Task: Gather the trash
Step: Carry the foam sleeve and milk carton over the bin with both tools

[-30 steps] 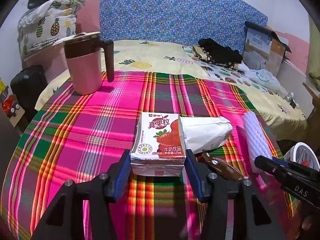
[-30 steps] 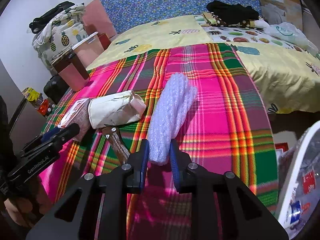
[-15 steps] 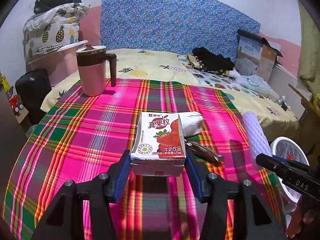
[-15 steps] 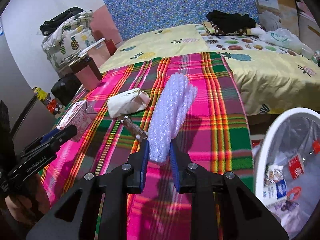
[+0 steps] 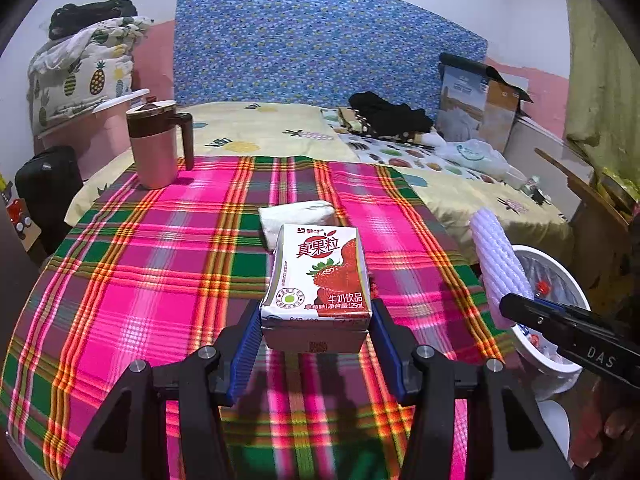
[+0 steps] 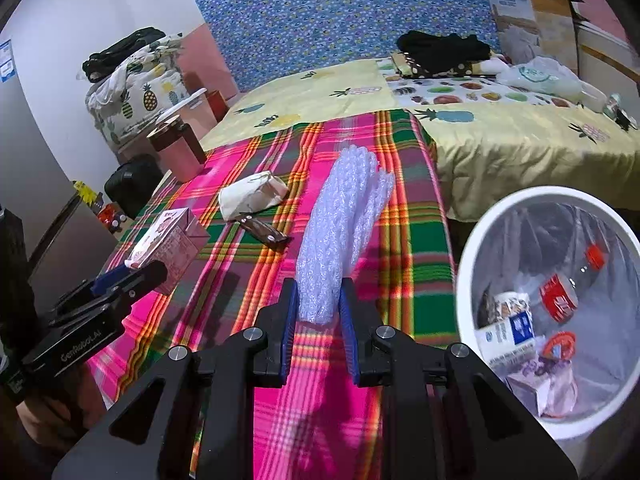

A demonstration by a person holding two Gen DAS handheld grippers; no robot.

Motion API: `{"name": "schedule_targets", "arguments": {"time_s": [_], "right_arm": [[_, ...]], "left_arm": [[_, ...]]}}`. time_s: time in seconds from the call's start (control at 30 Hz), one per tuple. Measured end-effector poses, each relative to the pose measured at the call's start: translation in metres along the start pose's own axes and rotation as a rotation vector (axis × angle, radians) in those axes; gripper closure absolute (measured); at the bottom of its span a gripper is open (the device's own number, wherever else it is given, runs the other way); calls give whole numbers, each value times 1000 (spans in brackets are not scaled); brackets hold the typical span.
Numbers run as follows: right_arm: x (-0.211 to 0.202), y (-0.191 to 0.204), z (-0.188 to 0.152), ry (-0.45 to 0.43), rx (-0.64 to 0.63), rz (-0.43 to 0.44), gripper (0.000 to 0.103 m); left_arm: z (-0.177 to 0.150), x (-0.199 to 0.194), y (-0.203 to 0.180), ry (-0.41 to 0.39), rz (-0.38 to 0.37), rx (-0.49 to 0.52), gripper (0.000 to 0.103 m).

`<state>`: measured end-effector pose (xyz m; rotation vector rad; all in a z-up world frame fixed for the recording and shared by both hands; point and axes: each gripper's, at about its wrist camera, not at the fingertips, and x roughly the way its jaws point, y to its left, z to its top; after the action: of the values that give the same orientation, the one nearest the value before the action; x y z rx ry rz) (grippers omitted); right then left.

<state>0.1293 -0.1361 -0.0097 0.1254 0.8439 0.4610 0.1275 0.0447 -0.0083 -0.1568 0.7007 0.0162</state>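
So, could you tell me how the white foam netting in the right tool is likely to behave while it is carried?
The foam netting is probably very light and soft: the right tool pinches it narrow. It stands out unsupported, so it likely holds its shape somewhat but may wobble.

Both fisheye views ride the grippers, looking forward and downward, close over the plaid-covered surface [image 5: 152, 280] toward the bed [image 6: 320, 92]; the left faces straight across, the right sits farther right beside the white trash bin [image 6: 480, 224], and both share the pink mug [image 5: 154, 148]
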Motion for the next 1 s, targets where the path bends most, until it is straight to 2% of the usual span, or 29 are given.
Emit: {"name": "schedule_targets", "arguments": {"time_s": [0.4,1.0], "right_arm": [[-21,-21,-13,-27,41,-37,82],[-50,-74,-31,-58,144,-137,81]], "left_arm": [[-4,-1,-40,10,-71,63,50],[-1,18,-127,32,-206,186,50]]}}
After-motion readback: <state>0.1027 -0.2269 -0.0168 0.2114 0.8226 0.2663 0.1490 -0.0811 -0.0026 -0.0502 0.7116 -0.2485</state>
